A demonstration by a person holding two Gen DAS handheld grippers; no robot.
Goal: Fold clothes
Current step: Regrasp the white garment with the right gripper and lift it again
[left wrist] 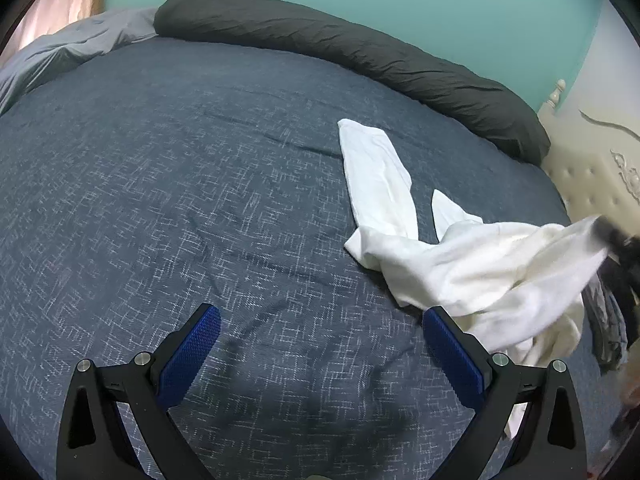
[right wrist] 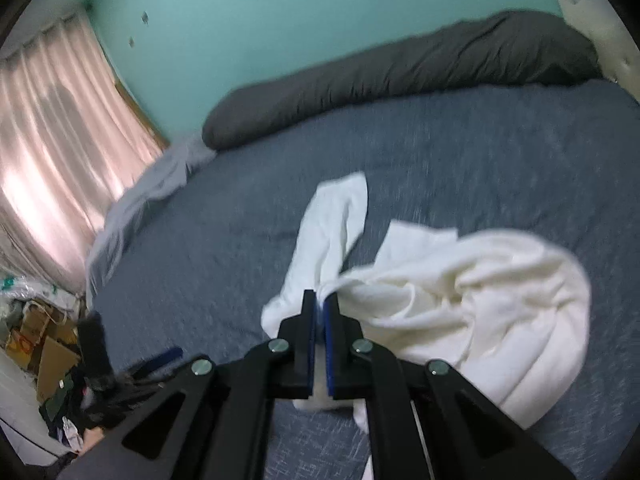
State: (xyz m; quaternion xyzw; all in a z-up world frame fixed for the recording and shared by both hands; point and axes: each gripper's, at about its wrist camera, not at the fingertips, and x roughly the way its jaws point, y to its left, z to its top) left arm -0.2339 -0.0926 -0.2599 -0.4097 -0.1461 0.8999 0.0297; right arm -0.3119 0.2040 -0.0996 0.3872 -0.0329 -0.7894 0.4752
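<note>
**Right claw pinches the white garment; left claw hangs wide over the bed**

My right claw (right wrist: 321, 300) is closed tight on a fold of the white garment (right wrist: 480, 288), and cloth shows bunched between the blue pads and below them. The garment lies crumpled on the blue bedspread (right wrist: 480, 152), with one long narrow part stretched away toward the dark grey bolster (right wrist: 400, 76) and the bulk heaped to the right of my claw. This view is blurred.

My left claw (left wrist: 320, 322) stands wide apart and holds nothing. Its blue pads (left wrist: 190, 350) hover above bare bedspread (left wrist: 160, 180), and the garment (left wrist: 480, 268) lies just beside the right-hand pad, partly behind it.

Only the left wrist view shows the garment drawn up into a taut corner at the far right edge, where a dark blurred shape, my right claw (left wrist: 616, 236), grips it. It also shows the cream padded headboard (left wrist: 592, 176) and a pale grey sheet (left wrist: 72, 48) at the far left corner of the bed.

Only the right wrist view shows the pink curtain (right wrist: 56, 140) and the clutter on the floor beside the bed: cardboard boxes (right wrist: 52, 356) with things piled in and around them, too blurred to name. My left claw (right wrist: 132, 356) appears there as a dark blur with a blue pad.
</note>
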